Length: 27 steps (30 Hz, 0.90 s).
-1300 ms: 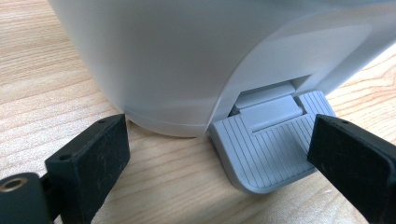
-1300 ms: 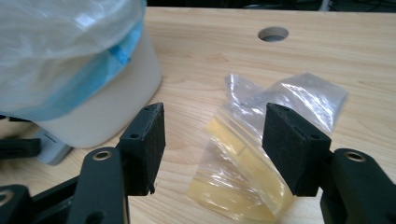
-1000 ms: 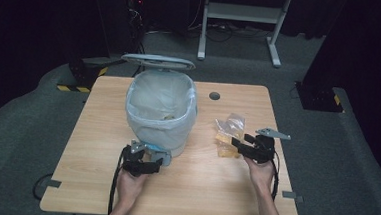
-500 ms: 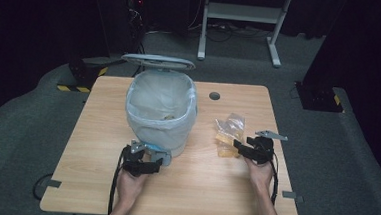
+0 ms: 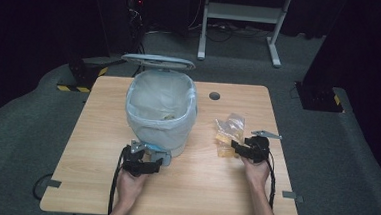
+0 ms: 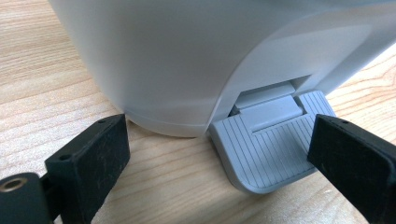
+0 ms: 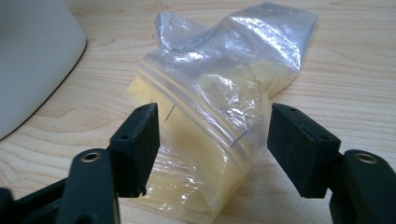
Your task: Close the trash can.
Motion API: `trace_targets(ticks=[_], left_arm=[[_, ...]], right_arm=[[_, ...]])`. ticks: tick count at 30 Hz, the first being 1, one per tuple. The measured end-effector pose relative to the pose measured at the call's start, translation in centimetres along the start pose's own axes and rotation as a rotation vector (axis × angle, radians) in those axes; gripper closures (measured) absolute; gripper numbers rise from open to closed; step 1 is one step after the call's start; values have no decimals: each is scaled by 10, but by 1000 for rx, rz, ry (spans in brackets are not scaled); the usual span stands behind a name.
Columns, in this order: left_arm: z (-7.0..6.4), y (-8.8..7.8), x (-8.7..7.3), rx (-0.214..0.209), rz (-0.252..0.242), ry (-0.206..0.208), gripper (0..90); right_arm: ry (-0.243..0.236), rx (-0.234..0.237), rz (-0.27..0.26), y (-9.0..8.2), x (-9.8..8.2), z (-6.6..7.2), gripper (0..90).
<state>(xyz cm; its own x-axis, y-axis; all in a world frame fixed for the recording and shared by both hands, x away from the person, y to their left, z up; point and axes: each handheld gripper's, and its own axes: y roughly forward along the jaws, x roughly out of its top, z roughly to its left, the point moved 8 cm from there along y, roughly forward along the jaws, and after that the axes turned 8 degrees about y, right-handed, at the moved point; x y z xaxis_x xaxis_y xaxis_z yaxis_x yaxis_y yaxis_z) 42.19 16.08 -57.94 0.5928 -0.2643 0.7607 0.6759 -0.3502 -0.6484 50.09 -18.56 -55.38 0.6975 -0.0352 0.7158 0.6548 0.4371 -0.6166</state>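
A pale grey pedal bin (image 5: pixel 161 110) lined with a clear bag stands mid-table, its lid (image 5: pixel 158 61) raised. My left gripper (image 5: pixel 156 161) sits open at the bin's base; its jaws flank the ribbed foot pedal (image 6: pixel 268 147) without touching it. A clear zip bag holding yellow pieces (image 5: pixel 228 135) lies flat on the table to the right of the bin. My right gripper (image 5: pixel 236 149) is open, its jaws standing either side of the near end of the zip bag (image 7: pixel 215 126), low over the wood.
The wooden table (image 5: pixel 97 132) has a round cable hole (image 5: pixel 214 95) behind the zip bag. The bin's rounded wall (image 7: pixel 32 56) is close on the left of the right gripper. A white desk frame (image 5: pixel 241 20) stands on the floor beyond.
The right gripper has crept forward and left toward the zip bag, so its jaws now straddle the bag's near end. The left gripper has stayed at the pedal.
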Motion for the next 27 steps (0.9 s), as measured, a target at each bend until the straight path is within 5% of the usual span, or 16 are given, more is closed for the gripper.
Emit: trace_targets(ticks=[27], left_arm=[[0,0,0,3,0,0,58]], right_arm=[[-50,-29,37,11,-15,-7,799]])
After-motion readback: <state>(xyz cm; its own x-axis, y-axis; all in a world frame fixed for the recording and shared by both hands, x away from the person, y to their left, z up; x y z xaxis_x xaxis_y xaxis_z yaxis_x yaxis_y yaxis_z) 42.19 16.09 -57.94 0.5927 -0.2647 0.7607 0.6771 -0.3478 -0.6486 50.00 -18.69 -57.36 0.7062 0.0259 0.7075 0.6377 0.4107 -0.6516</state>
